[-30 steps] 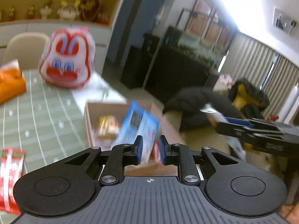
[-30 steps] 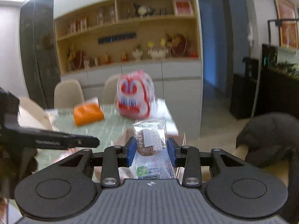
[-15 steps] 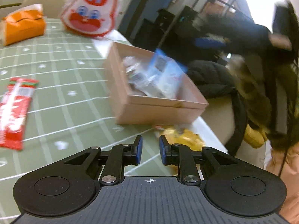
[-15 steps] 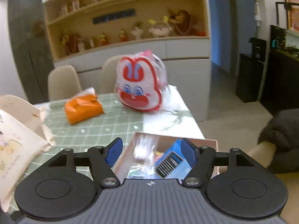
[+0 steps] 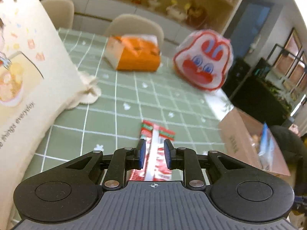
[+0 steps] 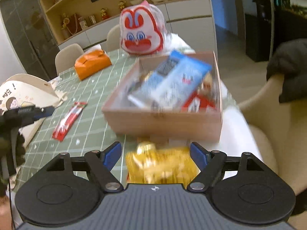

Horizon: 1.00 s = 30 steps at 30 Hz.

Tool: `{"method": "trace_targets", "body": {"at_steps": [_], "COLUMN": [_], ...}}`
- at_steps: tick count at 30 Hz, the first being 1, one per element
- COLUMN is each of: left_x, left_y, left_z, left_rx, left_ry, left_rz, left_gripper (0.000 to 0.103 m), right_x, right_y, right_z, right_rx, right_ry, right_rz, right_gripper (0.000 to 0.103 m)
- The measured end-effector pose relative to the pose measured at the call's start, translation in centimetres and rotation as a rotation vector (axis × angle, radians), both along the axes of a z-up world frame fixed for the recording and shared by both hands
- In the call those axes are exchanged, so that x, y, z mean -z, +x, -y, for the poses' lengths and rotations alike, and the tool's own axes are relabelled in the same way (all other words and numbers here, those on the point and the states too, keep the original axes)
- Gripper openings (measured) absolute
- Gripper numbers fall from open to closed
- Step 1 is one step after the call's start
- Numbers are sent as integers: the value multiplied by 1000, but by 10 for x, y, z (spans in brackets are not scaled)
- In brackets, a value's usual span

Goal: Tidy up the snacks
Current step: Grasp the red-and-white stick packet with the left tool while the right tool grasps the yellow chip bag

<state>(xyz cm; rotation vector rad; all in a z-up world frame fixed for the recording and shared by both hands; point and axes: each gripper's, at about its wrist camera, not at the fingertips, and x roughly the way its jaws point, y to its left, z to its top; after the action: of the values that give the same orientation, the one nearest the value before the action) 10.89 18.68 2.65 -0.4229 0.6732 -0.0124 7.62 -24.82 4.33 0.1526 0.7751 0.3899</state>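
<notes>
Left wrist view
Left gripper (image 5: 153, 156): jaws nearly together, nothing clamped; the red packet (image 5: 155, 154) shows through the narrow gap but lies flat on the desk (image 5: 122, 115) below it.
Why so placed: the gripper is lined up along the packet's length, probably to pick it up next; the jaws would need to widen first.
Red packet: near centre, apart from the box (image 5: 247, 143) at the right edge.
Box: already holds snacks, a blue pack (image 5: 265, 143) standing in it.
Far side: orange pack (image 5: 136, 55) and rabbit-face bag (image 5: 203, 61), side by side.
Writing: the cloth bag (image 5: 32, 76) at left reads "things everyday"; print on the box wall is too blurred to read.

Right wrist view
Right gripper (image 6: 155, 156): jaws wide and opening, holding nothing; the yellow pack (image 6: 161, 166) lies on the desk between them, pads not pressing it.
Why so placed: the gripper straddles the pack, likely the next snack for the box.
Yellow pack: just near of the box's (image 6: 163, 120) front wall.
Box contents: blue pack (image 6: 170, 82) on top, a red-and-white one beneath at right.
Red packet (image 6: 68, 120): left of the box, with the left gripper (image 6: 41, 112) near it.
Writing: packet labels blurred, unreadable.
</notes>
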Motion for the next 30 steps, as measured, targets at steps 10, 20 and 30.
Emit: {"method": "trace_targets", "body": {"at_steps": [10, 20, 30], "left_x": [21, 24, 29], "left_y": [43, -13, -62], "left_z": [30, 98, 150], "left_rx": [32, 382, 541], "left_ry": [194, 313, 480], "left_rz": [-84, -41, -26], "left_gripper": [35, 48, 69], "right_x": [1, 9, 22], "right_y": [-45, -64, -77], "right_z": [-14, -50, -59], "right_rx": [-13, -124, -111], "right_ry": [-54, -125, -183], "right_rz": [155, 227, 270], "right_gripper": [79, 80, 80]}}
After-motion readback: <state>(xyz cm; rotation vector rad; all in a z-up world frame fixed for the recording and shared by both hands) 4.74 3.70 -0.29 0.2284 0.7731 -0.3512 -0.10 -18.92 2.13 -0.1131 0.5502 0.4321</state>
